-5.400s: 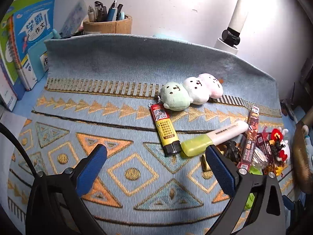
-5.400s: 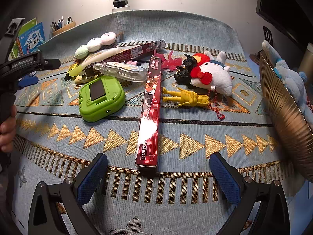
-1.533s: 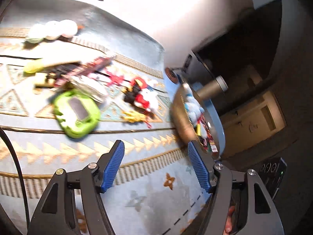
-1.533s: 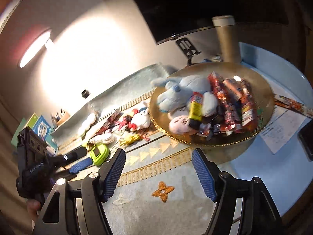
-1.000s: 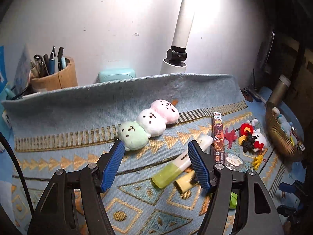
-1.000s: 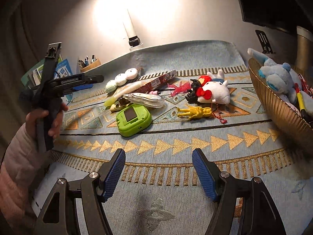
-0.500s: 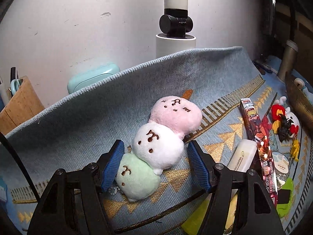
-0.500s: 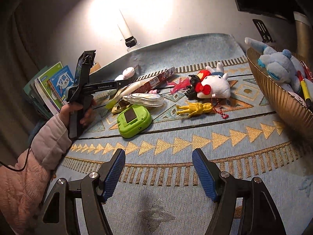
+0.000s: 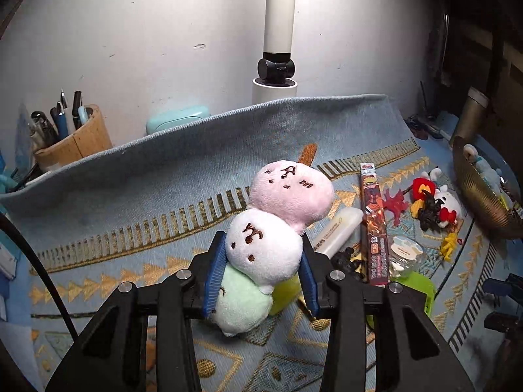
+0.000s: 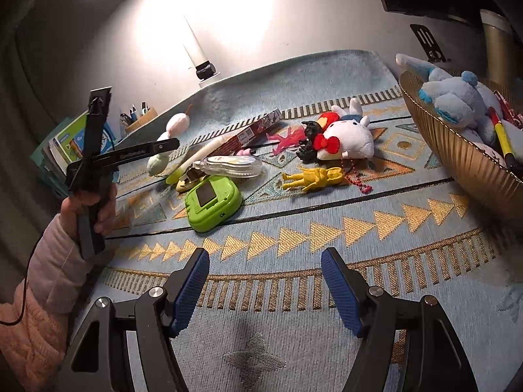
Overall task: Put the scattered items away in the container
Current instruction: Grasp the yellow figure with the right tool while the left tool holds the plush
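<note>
A plush skewer of pink, white and green balls [image 9: 291, 196] sits between the blue pads of my left gripper [image 9: 261, 250]. Its jaws are closing, and the pads press on the white and green balls. In the right wrist view the same plush [image 10: 176, 122] hangs tilted at the left gripper [image 10: 163, 150], above the patterned mat. My right gripper [image 10: 264, 281] is open and holds nothing, low over the mat's front part. The golden basket [image 10: 457, 156], holding a blue plush and packets, stands at the right.
On the mat lie a green device [image 10: 212, 202], a correction tape [image 10: 228, 165], a highlighter [image 9: 336, 228], a long red box [image 9: 372, 215], a yellow figure [image 10: 313, 178] and a white plush with a red bow [image 10: 349, 143]. A pen holder [image 9: 75, 140], a lamp base [image 9: 274, 81] and books [image 10: 65, 140] line the wall.
The left jaws have narrowed from wide apart onto the plush skewer, and the gripper has pulled back with it off the mat. The right gripper has stayed put.
</note>
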`<state>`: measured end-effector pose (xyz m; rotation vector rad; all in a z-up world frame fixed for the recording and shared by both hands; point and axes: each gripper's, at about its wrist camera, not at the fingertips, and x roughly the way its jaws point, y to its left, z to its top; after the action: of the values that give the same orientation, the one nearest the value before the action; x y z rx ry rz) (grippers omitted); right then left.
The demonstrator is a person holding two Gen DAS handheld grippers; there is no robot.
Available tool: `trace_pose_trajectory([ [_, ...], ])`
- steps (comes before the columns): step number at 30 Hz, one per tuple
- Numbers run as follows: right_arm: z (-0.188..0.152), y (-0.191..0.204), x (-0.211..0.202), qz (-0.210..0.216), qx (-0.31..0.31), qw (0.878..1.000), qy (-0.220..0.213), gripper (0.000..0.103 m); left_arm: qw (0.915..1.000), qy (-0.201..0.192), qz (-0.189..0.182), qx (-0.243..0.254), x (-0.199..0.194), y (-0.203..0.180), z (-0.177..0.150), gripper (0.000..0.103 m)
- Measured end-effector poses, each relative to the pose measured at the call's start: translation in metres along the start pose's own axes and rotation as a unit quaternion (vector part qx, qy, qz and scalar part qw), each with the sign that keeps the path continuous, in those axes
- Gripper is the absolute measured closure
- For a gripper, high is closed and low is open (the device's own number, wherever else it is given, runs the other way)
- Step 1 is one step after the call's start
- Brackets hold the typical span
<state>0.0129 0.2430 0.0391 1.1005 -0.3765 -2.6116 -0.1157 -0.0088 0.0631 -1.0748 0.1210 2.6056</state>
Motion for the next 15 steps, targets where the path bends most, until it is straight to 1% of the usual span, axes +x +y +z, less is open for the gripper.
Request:
trace_pose_trajectory([
  [2,0.001,-0.003,0.001,-0.003,0.009,1.0,0.002,0.034,0.9999,0.001,-0.004,-0.016,-0.022,-0.008,-0.019,0.065],
  [5,0.001,-0.007,0.001,-0.014,0.021,1.0,0.001,0.034,0.998,0.005,-0.03,-0.056,-0.043,-0.019,-0.048,0.065],
  [6,0.001,-0.008,0.001,-0.018,0.024,1.0,-0.001,0.034,0.9969,0.001,-0.038,-0.069,-0.047,-0.024,-0.056,0.065],
  [8,0.001,-0.01,0.001,-0.023,0.03,0.999,-0.004,0.034,0.9952,-0.01,-0.041,-0.088,-0.051,-0.03,-0.068,0.065],
  [10,0.004,-0.014,0.004,-0.036,0.044,0.998,-0.003,0.034,0.9919,-0.025,-0.066,-0.106,-0.052,-0.029,-0.075,0.065],
  [11,0.006,-0.019,0.007,-0.05,0.061,0.997,0.007,0.034,0.9906,-0.038,-0.077,-0.107,-0.053,-0.029,-0.077,0.065],
  [13,0.012,-0.027,0.008,-0.053,0.113,0.992,0.014,0.034,0.9925,-0.049,-0.055,-0.097,-0.052,-0.034,-0.079,0.065],
  [14,0.017,-0.027,0.01,-0.057,0.128,0.99,0.024,0.034,0.9922,-0.051,-0.055,-0.1,-0.05,-0.033,-0.081,0.065],
  [15,0.024,-0.026,0.015,-0.06,0.132,0.989,0.034,0.034,0.9911,-0.047,-0.065,-0.106,-0.05,-0.031,-0.082,0.065],
])
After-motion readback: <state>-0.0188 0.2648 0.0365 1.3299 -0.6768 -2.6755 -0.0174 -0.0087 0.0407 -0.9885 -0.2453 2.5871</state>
